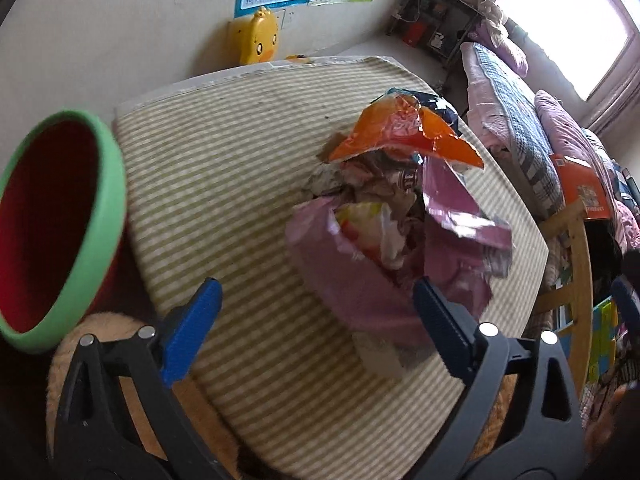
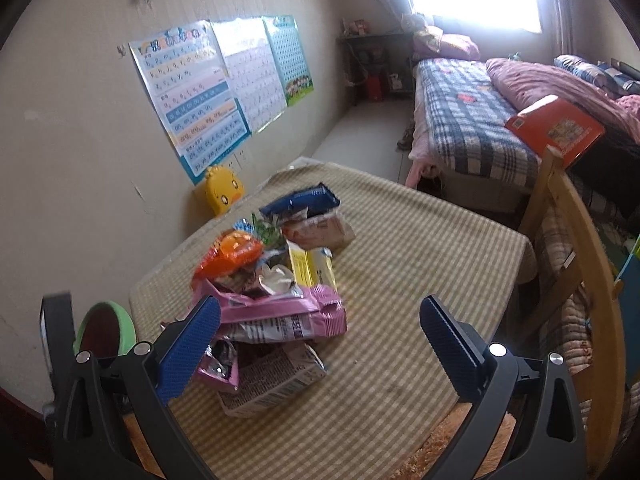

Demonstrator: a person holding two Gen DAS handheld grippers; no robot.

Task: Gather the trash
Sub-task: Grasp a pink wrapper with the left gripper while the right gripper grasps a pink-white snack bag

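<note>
A heap of snack wrappers [image 1: 396,216] lies on the striped tablecloth [image 1: 224,184]: an orange foil bag [image 1: 404,132] on top, pink bags [image 1: 352,276] in front, a dark blue one behind. My left gripper [image 1: 316,328] stands open just short of the heap's near side, and nothing is between its blue pads. In the right wrist view the same heap [image 2: 272,296] sits left of centre. There a pink bag [image 2: 288,312] and a printed carton [image 2: 272,384] lie at the front. My right gripper [image 2: 320,348] is open, its left pad [image 2: 192,352] beside the pink bag.
A red bin with a green rim [image 1: 60,224] stands off the table's left edge; it shows small in the right wrist view [image 2: 106,330]. A yellow duck toy [image 2: 223,195] leans on the wall. A wooden chair [image 2: 592,280] and a bed [image 2: 472,120] are to the right.
</note>
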